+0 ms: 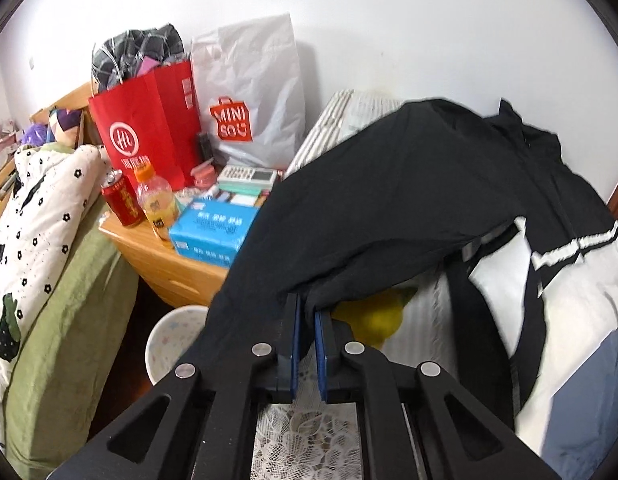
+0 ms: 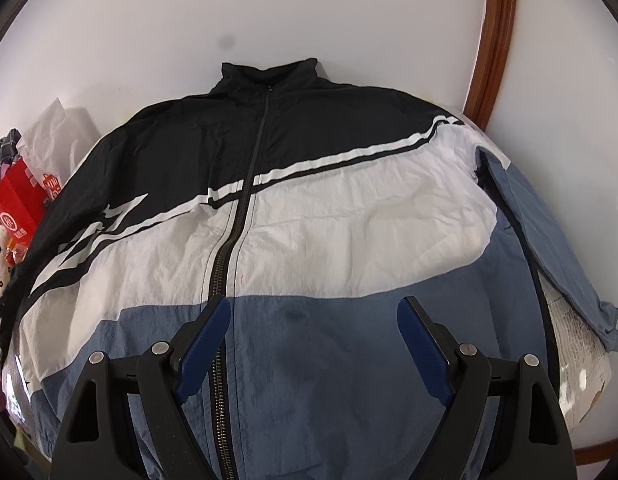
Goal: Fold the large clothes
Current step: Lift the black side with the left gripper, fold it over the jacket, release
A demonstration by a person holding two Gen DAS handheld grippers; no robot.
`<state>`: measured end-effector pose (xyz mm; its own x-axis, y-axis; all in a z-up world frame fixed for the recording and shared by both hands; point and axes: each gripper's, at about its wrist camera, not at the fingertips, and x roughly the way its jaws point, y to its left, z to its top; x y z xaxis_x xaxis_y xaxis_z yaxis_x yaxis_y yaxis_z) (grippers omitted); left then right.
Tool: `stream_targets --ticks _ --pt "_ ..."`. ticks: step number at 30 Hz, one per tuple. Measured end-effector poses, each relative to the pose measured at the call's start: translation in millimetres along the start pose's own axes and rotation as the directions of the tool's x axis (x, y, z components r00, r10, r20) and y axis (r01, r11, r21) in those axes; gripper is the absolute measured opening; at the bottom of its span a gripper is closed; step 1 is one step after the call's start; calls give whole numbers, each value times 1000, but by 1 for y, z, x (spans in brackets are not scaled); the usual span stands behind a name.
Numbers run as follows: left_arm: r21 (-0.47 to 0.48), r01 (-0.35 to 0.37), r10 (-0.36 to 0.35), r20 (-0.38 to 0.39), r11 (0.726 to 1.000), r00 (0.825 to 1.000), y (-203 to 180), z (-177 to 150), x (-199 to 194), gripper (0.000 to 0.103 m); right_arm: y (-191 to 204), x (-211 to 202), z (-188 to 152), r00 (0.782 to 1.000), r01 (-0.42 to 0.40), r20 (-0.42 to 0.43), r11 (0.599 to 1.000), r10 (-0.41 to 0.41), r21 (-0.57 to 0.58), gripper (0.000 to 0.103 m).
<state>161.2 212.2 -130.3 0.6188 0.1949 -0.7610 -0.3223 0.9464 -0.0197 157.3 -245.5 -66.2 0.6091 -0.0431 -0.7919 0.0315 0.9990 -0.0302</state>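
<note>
While left claw point(image 1: 307, 312) pinches its sleeve point(image 1: 349, 200), jacket point(image 2: 309, 220) lies ahead.

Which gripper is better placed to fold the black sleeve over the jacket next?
Left. The left gripper is already shut on the black sleeve, lifting it. The right gripper hovers open over the jacket front, holding nothing.

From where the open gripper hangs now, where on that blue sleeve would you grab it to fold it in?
Judging by its pose, grip the blue sleeve near its cuff, coming from the outer right edge. It lies flat and straight beside the jacket body, its free end hanging past the bed edge, so the fingers can close on both layers. The right gripper is open above the hem.
</note>
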Motion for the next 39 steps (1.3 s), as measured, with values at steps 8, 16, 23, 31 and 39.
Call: stream_targets --ticks 8,16,23,31,39 --pt "-13 45 -44 67 999 997 -18 30 -29 5 -16 -11 12 999 -9 33 1000 10 -8 84" --pt "48 150 -155 117 987 981 -75 61 -51 5 -42 -21 25 997 -26 67 999 25 19 84" --pt "124 232 -247 131 965 960 -142 84 -60 5 -62 -28 38 994 -18 106 1000 17 11 84" --pt "207 288 -310 82 935 947 -213 87 -48 5 -89 -11 43 996 -24 92 999 22 26 84" --pt "250 317 -330 9 915 944 -263 75 -21 5 -116 15 43 998 -16 67 999 14 42 84"
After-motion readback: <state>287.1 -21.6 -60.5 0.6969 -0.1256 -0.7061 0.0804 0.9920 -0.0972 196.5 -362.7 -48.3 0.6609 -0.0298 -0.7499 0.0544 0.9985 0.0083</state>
